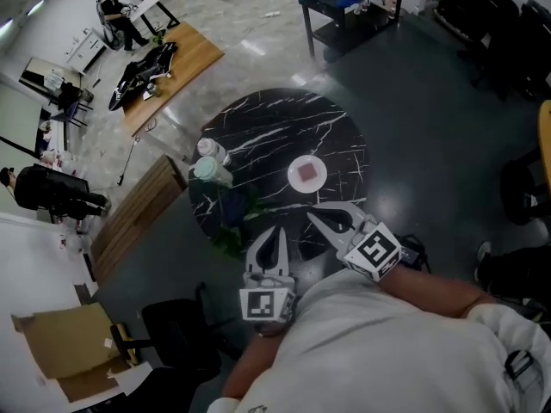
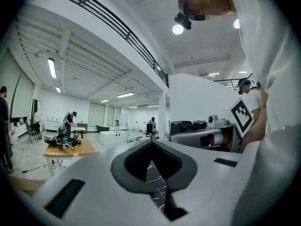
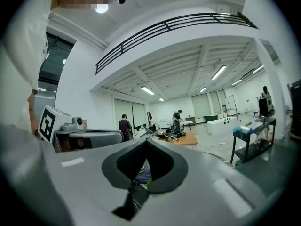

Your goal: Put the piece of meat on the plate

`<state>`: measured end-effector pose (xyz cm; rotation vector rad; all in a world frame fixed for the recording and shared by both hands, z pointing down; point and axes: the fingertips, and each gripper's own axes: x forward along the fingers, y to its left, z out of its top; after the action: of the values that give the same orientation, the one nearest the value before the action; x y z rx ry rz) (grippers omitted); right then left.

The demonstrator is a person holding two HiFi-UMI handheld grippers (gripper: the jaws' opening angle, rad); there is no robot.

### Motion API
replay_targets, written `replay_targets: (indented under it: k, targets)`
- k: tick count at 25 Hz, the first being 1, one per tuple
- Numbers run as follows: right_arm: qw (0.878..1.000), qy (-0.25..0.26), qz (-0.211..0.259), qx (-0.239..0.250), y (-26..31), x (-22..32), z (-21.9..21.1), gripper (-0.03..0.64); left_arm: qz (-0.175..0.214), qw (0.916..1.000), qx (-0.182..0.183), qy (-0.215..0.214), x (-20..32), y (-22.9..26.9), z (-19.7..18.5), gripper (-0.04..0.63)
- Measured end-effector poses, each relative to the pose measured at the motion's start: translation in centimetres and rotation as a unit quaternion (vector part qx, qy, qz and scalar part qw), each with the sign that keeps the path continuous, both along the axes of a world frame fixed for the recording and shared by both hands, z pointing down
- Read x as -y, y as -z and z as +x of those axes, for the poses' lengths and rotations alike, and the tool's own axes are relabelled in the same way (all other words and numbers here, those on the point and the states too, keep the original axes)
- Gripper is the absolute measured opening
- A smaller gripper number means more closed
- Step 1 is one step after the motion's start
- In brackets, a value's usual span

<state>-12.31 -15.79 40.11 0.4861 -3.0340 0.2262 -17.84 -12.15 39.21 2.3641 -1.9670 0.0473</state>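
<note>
left claw [image 1: 280, 231] together, empty; right claw [image 1: 313, 216] together, empty; meat [image 1: 307, 175] seemingly on plate [image 1: 291, 174]

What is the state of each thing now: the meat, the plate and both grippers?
meat: lying on the plate, not held.
plate: flat on the table, carrying the meat.
left gripper: shut, empty, apart from the plate.
right gripper: shut, empty, apart from the plate.
</note>
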Motion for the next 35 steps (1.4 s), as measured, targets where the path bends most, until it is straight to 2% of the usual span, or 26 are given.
replay_targets:
  k: [6, 10, 14, 22, 27, 31, 35]
  targets:
    - [0.999, -0.031, 0.011, 0.009, 1.3, -6.5, 2.0, 0.002, 0.015, 0.9996, -0.016, -0.019, -6.5, 1.2, 1.3, 0.006]
    - [0.998, -0.052, 0.026, 0.009, 2.5, -8.8, 3.9, 0.002, 0.025, 0.9989, -0.013, -0.038, -8.8, 2.0, 3.0, 0.006]
    - [0.998, -0.061, 0.015, 0.012, 3.0, -10.5, 5.5, 0.002, 0.03, 0.9983, -0.016, -0.046, -9.8, 2.9, 4.5, 0.006]
    - [0.999, -0.038, 0.023, 0.016, 5.6, -13.2, 8.0, 0.002, 0.022, 0.999, -0.025, -0.029, -12.4, 3.7, 8.0, 0.006]
    - [0.999, -0.009, 0.033, 0.018, 6.7, -16.7, 11.5, 0.002, 0.019, 0.9995, -0.019, -0.019, -15.2, 4.5, 12.8, 0.006]
    - [1.0, 0.007, 0.009, 0.017, 5.5, -18.9, 15.5, 0.002, 0.015, 0.9993, -0.034, -0.005, -17.5, 4.0, 17.2, 0.006]
    - [1.0, 0.018, 0.009, 0.017, 5.3, -21.1, 18.8, 0.002, 0.021, 0.9988, -0.043, 0.014, -19.9, 3.8, 20.3, 0.006]
